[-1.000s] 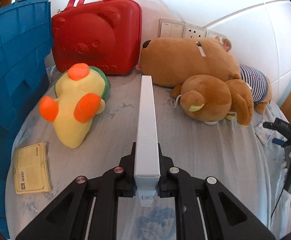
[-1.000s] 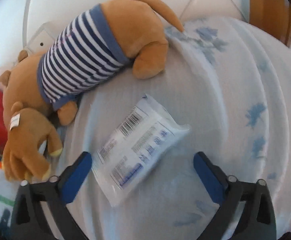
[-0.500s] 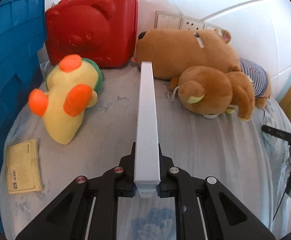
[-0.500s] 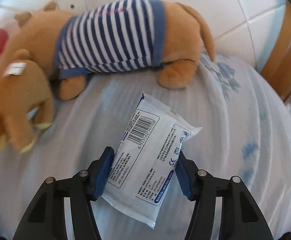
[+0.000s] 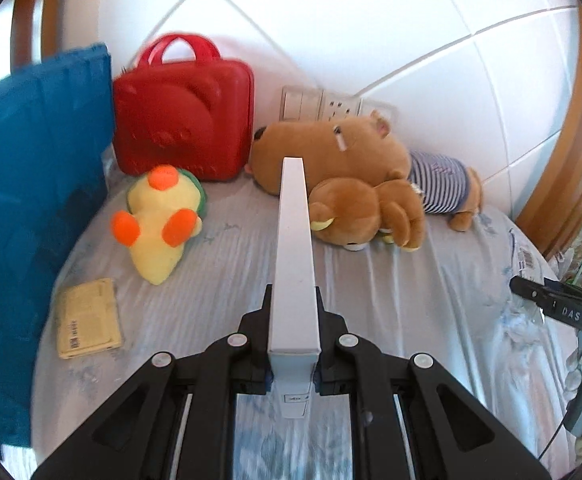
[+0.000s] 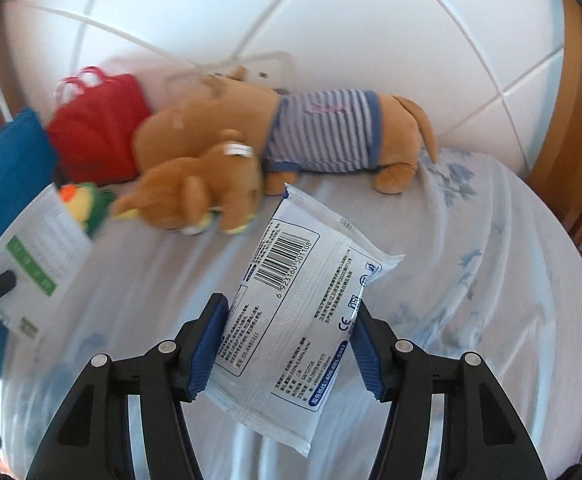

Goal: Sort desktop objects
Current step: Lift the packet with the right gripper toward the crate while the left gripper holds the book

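My left gripper (image 5: 293, 312) is shut on a long white box (image 5: 293, 240), held edge-on above the cloth-covered surface (image 5: 227, 280). The box's broad face with green labels (image 6: 39, 256) shows at the left of the right wrist view. My right gripper (image 6: 289, 312) is shut on a white wipes packet (image 6: 303, 256) with a barcode, held tilted off the cloth. In the left wrist view, that gripper (image 5: 551, 304) sits at the far right edge.
A blue crate (image 5: 31, 184) stands at the left and a red case (image 5: 183, 120) against the wall. A yellow duck plush (image 5: 159, 220), brown plush animals (image 5: 331, 152) and a striped-shirt dog (image 5: 439, 188) lie at the back. A yellow booklet (image 5: 87, 320) lies front left.
My right gripper closed on the wipes packet and lifted it off the cloth. My left gripper drew back and up with the white box still in it.
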Available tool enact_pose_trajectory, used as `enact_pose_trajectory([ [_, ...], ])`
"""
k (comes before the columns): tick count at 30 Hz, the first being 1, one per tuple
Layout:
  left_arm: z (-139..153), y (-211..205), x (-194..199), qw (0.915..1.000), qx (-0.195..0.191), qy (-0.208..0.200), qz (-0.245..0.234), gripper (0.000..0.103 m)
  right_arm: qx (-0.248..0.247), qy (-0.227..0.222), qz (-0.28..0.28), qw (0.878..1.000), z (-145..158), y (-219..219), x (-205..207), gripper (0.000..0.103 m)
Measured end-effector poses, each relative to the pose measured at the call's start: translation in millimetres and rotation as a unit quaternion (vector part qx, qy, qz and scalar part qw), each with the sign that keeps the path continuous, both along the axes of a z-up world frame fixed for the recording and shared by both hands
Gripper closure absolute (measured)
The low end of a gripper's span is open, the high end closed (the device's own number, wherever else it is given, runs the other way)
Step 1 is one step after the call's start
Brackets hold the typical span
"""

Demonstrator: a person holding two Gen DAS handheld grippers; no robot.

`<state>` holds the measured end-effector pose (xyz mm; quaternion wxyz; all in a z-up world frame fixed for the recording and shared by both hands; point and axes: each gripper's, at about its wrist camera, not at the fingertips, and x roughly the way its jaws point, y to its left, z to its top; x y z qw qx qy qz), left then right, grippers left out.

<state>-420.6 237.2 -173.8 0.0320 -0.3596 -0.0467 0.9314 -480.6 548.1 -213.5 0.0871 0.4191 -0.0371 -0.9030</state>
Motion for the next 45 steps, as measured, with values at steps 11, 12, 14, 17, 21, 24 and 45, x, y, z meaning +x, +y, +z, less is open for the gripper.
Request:
enact_pose_trajectory([
  [11,81.9,-5.1,94.2,0.9963,-0.03,0.072,0.037,0.09,-0.042,0.065,0.133,0.988,80.9,-71.9,63.9,0.044],
  [12,89.3,-7.4,100.4,0.9955,-0.033,0.079,0.042,0.09,-0.043,0.07,0.144,0.986,87.3,-78.8,67.0,0.044],
  [14,105.7,-12.8,112.2,0.9935,-0.04,0.093,0.051,0.09,-0.045,0.08,0.166,0.982,100.1,-92.7,73.2,0.044],
  [17,131.2,-25.5,120.0,0.9903,-0.05,0.113,0.063,0.09,-0.044,0.094,0.198,0.975,121.2,-120.7,78.9,0.044],
  [21,166.7,-50.4,121.4,0.9841,-0.065,0.146,0.079,0.09,-0.053,0.105,0.226,0.967,148.9,-160.8,75.1,0.044],
  [24,192.0,-79.4,112.5,0.9795,-0.074,0.163,0.092,0.09,-0.053,0.12,0.243,0.961,173.0,-203.4,63.6,0.044],
  [45,232.4,-358.2,-65.9,0.9817,-0.051,0.111,0.146,0.09,-0.016,0.156,0.271,0.95,254.8,-544.2,-122.8,0.044],
])
